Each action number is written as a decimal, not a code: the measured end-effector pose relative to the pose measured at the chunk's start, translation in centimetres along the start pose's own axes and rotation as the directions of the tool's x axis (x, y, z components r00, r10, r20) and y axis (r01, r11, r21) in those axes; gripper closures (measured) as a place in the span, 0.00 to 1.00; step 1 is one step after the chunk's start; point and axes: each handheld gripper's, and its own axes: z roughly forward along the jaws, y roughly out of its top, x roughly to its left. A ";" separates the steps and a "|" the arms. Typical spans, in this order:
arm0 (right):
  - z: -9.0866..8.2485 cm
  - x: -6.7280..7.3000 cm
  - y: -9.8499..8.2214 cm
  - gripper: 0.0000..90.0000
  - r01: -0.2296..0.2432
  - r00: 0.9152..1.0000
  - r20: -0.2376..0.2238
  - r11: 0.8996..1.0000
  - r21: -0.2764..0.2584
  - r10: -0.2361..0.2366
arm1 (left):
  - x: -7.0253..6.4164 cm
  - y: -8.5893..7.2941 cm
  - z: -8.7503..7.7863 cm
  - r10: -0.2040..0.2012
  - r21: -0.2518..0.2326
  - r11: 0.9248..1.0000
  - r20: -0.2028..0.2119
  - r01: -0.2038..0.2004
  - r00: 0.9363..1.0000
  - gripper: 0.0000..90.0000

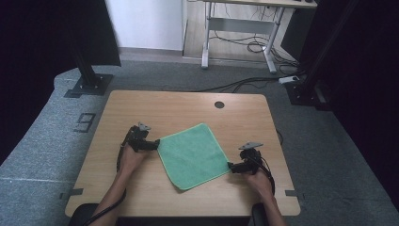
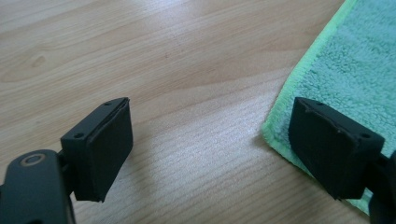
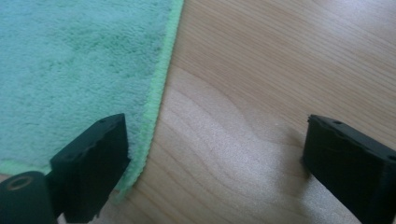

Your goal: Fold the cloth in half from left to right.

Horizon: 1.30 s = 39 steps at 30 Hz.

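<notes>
A light wooden table [image 1: 141, 188] stands on grey carpet [image 1: 42, 141], with a small round dark hole [image 1: 219, 104] near its far edge. Beyond it, a white-framed desk [image 1: 240, 28] stands over a tangle of cables [image 1: 249, 47], and black stands rise at either side.

A green cloth [image 1: 193, 155] lies flat and spread open on the middle of the table, turned so that its corners point left, right, away from the person and toward the person. Its pile looks soft and its hem is a lighter green.

The person's forearms come in from the near edge. The left gripper [image 1: 154, 145] sits at the cloth's left corner. In the left gripper view [image 2: 210, 154] its jaws stand wide apart and grasp nothing: one is over bare wood, the other over the cloth's hem, though whether that one touches the fabric is hard to say.

The right gripper [image 1: 231, 166] sits at the cloth's right corner. In the right gripper view [image 3: 215, 168] its jaws are likewise released, one over the edge of the cloth and the other over bare wood, the hem running between them.
</notes>
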 end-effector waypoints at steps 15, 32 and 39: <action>-1.4 2.4 0.7 0.10 0.038 0.993 -0.109 0.997 -0.064 -0.045 | 0.3 0.0 0.1 -0.014 0.010 1.000 0.019 0.014 1.000 0.14; -0.5 10.2 2.4 0.19 0.158 0.927 -0.328 0.983 -0.097 -0.181 | 0.3 0.0 0.1 -0.012 0.010 1.000 0.018 0.012 1.000 0.14; -0.1 12.7 2.7 0.24 0.191 0.901 -0.381 0.978 -0.079 -0.207 | 0.3 0.0 0.1 -0.014 0.009 1.000 0.016 0.014 1.000 0.14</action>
